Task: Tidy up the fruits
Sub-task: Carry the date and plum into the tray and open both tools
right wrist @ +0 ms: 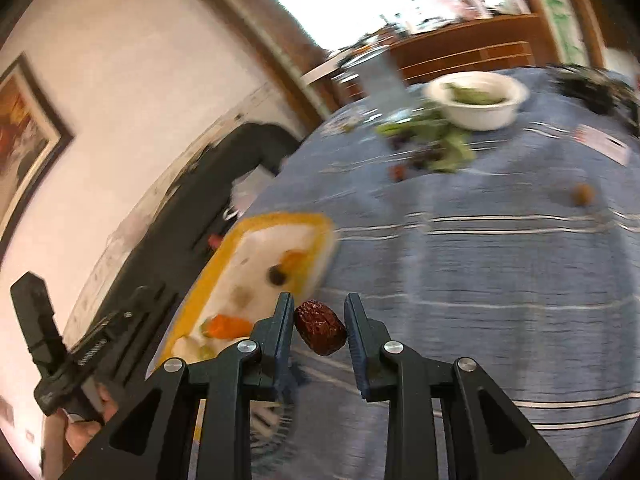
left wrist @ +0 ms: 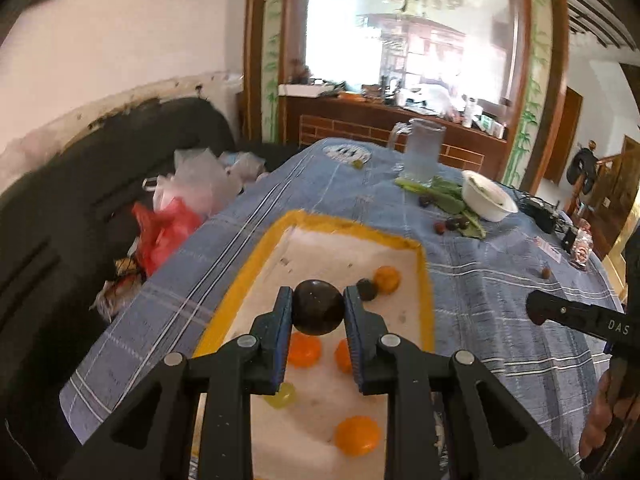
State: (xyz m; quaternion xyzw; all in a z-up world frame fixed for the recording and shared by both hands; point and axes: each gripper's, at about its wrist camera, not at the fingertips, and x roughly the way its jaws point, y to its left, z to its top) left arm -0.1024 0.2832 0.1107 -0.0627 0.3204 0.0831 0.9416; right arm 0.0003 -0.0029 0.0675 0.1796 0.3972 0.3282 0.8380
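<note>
**Two fruits in hand, both bound for the yellow-rimmed tray**

Left gripper (left wrist: 316,312): jaws clamped on a dark round fruit (left wrist: 319,307), pads touching it on both sides at about its widest line. It hangs above the tray (left wrist: 256,276), over the white floor near the middle. Already in the tray: several orange fruits (left wrist: 387,279), a small dark one (left wrist: 367,289) just beside the far orange, and a pale yellow-green one (left wrist: 281,396) at the near end.

Right gripper (right wrist: 318,330): jaws closed on a wrinkled red date (right wrist: 320,333), which sits tilted between the pads. The left pad touches it; contact at the right pad looks slight and I cannot confirm it through the blur. This gripper is above the blue striped cloth (right wrist: 480,280), just right of the tray's near right edge.

Judgement on the step: I read this as the drop-off. For the left, I would lower the fruit close to the white floor before parting the jaws, aiming at the bare patch between the oranges so it does not roll into them. For the right, I would carry the date sideways over the rim before releasing; the grip looks marginal, so a slow, level move.

Loose fruit remains beside the greens (left wrist: 452,200) and white bowl (left wrist: 490,196).
</note>
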